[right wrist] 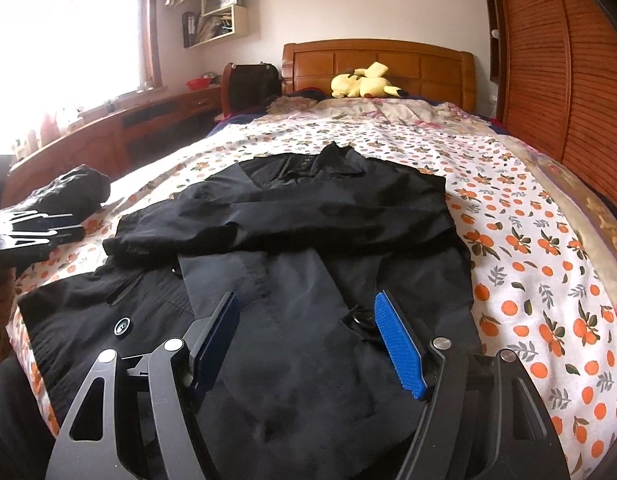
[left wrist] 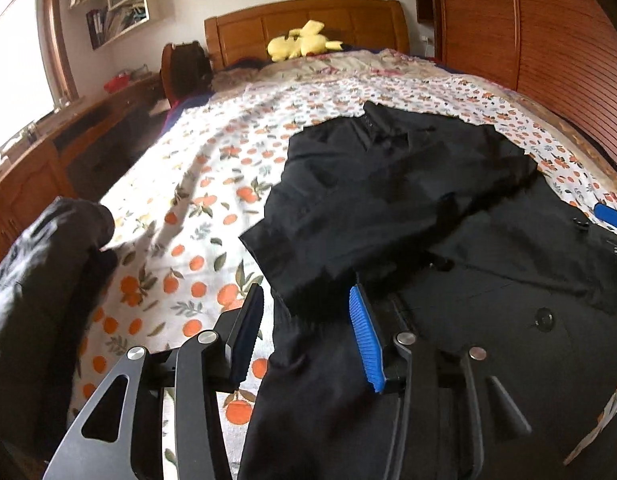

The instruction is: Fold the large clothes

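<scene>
A large black coat (left wrist: 408, 184) (right wrist: 308, 216) lies spread on the bed, collar toward the headboard, one sleeve folded across its chest. The sleeve's cuff (left wrist: 308, 264) ends at the coat's left edge. My left gripper (left wrist: 306, 320) is open just short of that cuff, straddling the coat's left edge, and its pads do not press the cloth. It also shows at the far left of the right wrist view, left gripper (right wrist: 40, 228). My right gripper (right wrist: 308, 328) is open above the coat's lower front, with nothing gripped. Its blue pad (left wrist: 610, 216) peeks in at the right edge.
The bed sheet (left wrist: 196, 216) (right wrist: 528, 240) has an orange-fruit print. A second dark garment (left wrist: 48, 280) (right wrist: 76, 188) is bunched at the bed's left edge. A yellow plush toy (left wrist: 300, 42) (right wrist: 364, 80) lies by the wooden headboard (right wrist: 376, 60). A wardrobe (right wrist: 568, 80) flanks the right.
</scene>
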### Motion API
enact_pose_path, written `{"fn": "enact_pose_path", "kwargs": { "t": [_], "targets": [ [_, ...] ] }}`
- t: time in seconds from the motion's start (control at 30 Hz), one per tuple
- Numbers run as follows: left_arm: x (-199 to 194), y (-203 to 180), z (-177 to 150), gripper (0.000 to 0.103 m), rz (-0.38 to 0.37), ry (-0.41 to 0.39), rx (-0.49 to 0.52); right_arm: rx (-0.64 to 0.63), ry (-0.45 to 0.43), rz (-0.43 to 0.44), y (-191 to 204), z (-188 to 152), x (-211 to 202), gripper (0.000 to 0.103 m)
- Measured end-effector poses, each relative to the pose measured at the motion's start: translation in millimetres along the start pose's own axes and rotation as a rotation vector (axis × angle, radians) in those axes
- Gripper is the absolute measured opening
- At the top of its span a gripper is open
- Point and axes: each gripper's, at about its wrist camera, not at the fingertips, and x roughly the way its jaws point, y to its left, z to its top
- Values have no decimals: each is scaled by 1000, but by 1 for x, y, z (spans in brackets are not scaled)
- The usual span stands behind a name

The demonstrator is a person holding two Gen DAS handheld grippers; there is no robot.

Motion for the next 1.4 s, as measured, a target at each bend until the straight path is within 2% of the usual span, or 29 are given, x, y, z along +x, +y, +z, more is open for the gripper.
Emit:
{"fn": "enact_pose_path", "kwargs": {
  "t": [0.3,0.53,0.63,0.67,0.7,0.87,1.1,1.23,1.4],
  "targets": [
    [37,5,3,47,1,71,-12,-27,8,19,11,1,6,67],
    [65,4,3,46,44,132,9,-39,0,35,17,2,2,67],
    [71,7,2,22,20,151,-10,-44,-4,38,18,2,0,67],
    [71,8,1,17,17,151,-11,-46,-5,39,19,2,0,67],
    [71,8,1,6,13,149,-9,-46,-6,39,19,2,-1,67],
    [44,-2,2,3,12,77,26,-41,-6,39,18,2,-2,67],
    [-32,-33,-10,3,-78,-48,45,-38,-6,40,18,3,-1,67],
    [-55,-52,-22,3,-112,-65,60,-39,-8,41,18,4,-2,67],
    [-61,-68,-36,6,-136,-55,75,-37,-2,40,18,3,0,67]
  ]
}}
